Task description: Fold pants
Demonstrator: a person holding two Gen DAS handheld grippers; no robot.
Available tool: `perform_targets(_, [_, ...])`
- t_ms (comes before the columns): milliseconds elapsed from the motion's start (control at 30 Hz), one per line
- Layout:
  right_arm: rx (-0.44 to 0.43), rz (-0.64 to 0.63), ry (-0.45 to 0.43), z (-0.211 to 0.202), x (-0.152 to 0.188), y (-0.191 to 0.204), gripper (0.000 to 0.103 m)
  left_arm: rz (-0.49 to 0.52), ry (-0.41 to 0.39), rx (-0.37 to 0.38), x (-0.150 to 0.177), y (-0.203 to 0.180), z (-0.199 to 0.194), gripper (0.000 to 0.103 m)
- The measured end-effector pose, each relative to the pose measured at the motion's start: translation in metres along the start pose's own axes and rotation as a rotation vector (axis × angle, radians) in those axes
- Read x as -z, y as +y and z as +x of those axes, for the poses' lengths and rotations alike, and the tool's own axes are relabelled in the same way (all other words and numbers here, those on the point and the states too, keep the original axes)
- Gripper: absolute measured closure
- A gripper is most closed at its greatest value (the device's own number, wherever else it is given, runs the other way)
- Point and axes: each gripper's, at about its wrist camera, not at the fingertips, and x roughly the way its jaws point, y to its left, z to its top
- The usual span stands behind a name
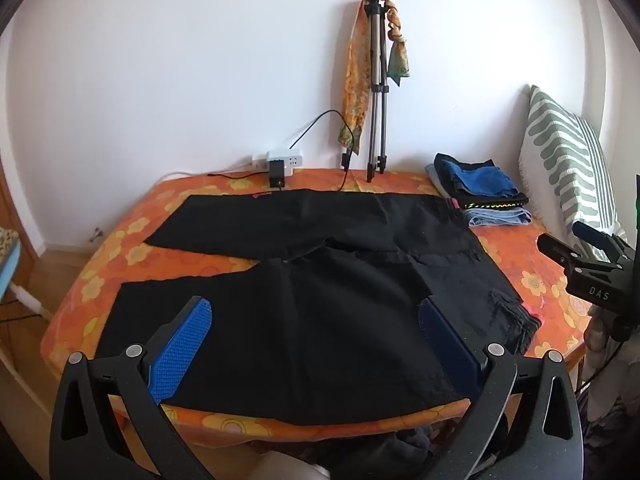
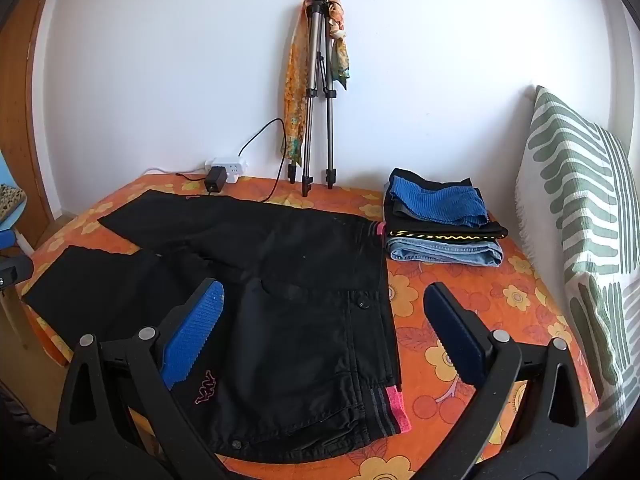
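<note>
Black pants (image 2: pixel 280 320), smooth matte cloth with a striped pink waistband, are lying spread flat on the orange flowered bedcover (image 2: pixel 480 304), legs apart. The left gripper (image 1: pixel 316 344) is hovering over one leg, textured blue pads spread wide, gripping nothing. The right gripper (image 2: pixel 324 332) is tilting downward above the waist, equally wide, probably not touching the cloth.

bright, even daylight, soft shadows, sharp focus, fisheye-bent dark corners.

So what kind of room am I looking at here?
Probably a bedroom at home: an orange flower-print bed cover, a green-and-white striped pillow against the wall, and a stack of folded clothes.
</note>
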Motion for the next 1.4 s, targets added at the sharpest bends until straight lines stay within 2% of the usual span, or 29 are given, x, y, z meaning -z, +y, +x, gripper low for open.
perform_targets(433, [-0.002,0.011,-0.003,-0.009,-0.002,-0.001,0.001,-0.02,-0.02,-0.006,0.001,0.002,0.002,0.0])
perform_targets(500, [-0.004,0.002,0.007,0.002,0.002,-0.002,0.001,-0.02,-0.024,-0.007,0.001,0.002,0.001,0.0])
perform_targets(1400, [-0.007,0.006,0.014,0.004,0.003,-0.001,0.001,-0.021,-0.023,-0.019,-0.002,0.005,0.003,0.0])
